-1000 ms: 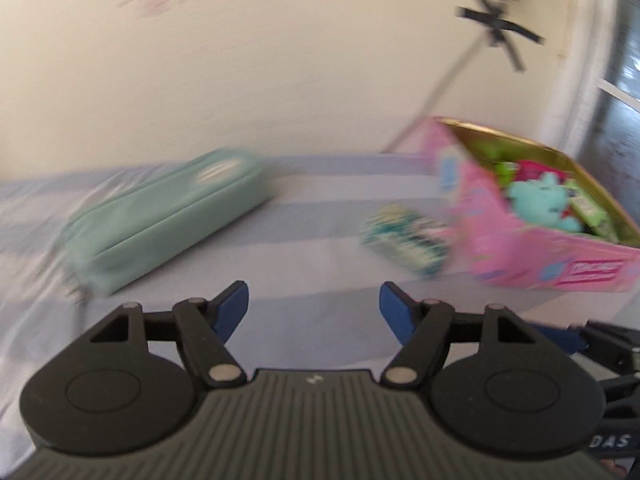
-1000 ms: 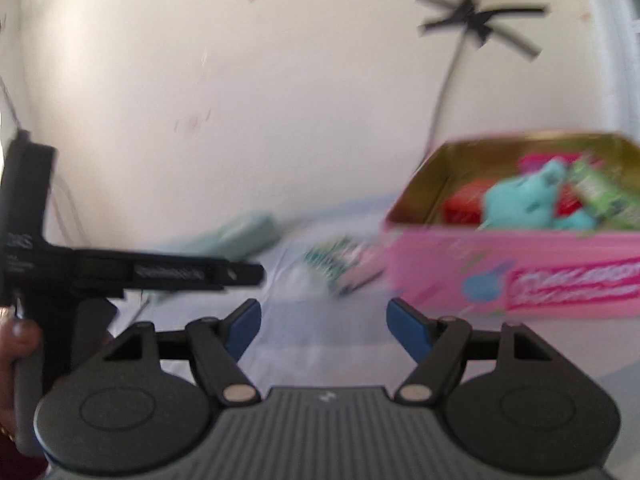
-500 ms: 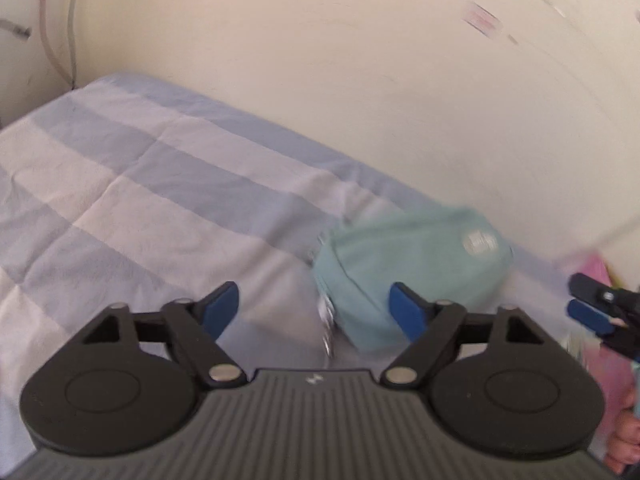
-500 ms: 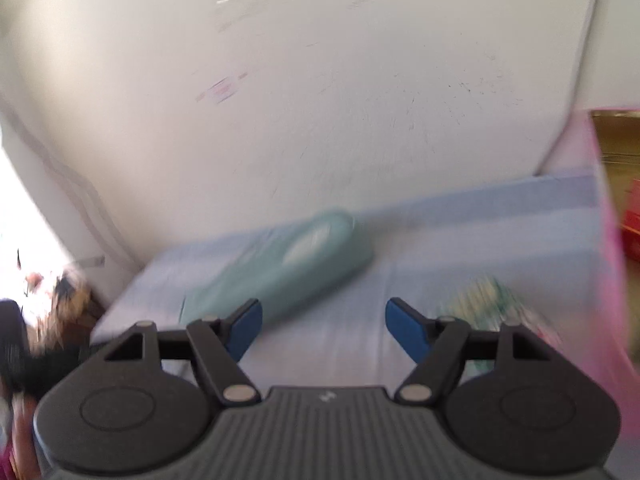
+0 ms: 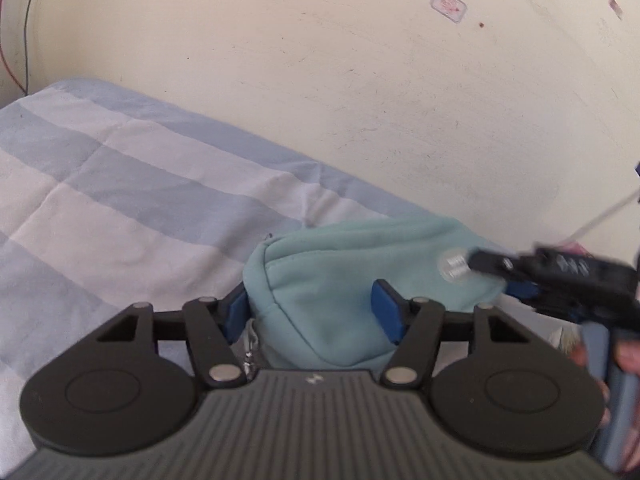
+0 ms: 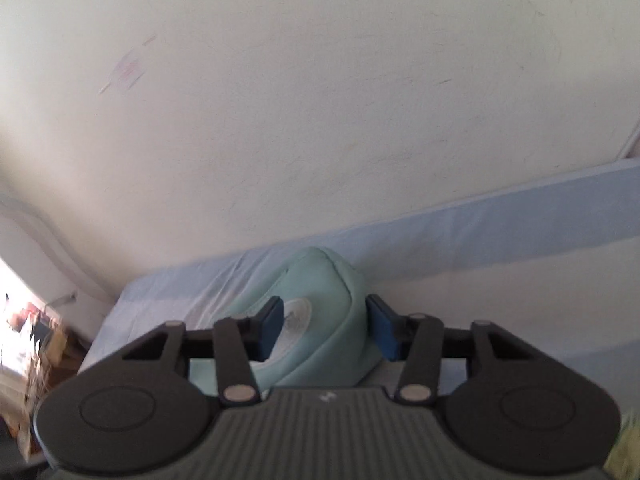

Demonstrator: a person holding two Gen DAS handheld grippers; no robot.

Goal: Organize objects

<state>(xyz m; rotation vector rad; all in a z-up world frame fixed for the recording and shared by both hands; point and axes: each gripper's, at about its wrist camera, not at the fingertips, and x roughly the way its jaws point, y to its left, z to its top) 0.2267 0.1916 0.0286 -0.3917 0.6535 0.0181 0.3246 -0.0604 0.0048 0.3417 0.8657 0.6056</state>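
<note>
A teal fabric pouch [image 5: 352,280] with a round white label lies on the striped bed sheet [image 5: 120,200] near the wall. My left gripper [image 5: 312,316] is open, its blue pads on either side of the pouch's near end by the zipper pull. My right gripper [image 6: 326,328] is open around the pouch's other end [image 6: 324,304], one pad over the white label. The right gripper also shows in the left wrist view [image 5: 520,276], reaching onto the pouch from the right.
The cream wall [image 5: 360,100] rises just behind the pouch. Cluttered items [image 6: 32,340] sit off the bed's far left edge. A hand [image 5: 624,360] holds the right gripper's handle.
Both grippers have swung away from the pink box and closed in on the teal pouch, which now sits between each pair of fingers. The box is out of view.
</note>
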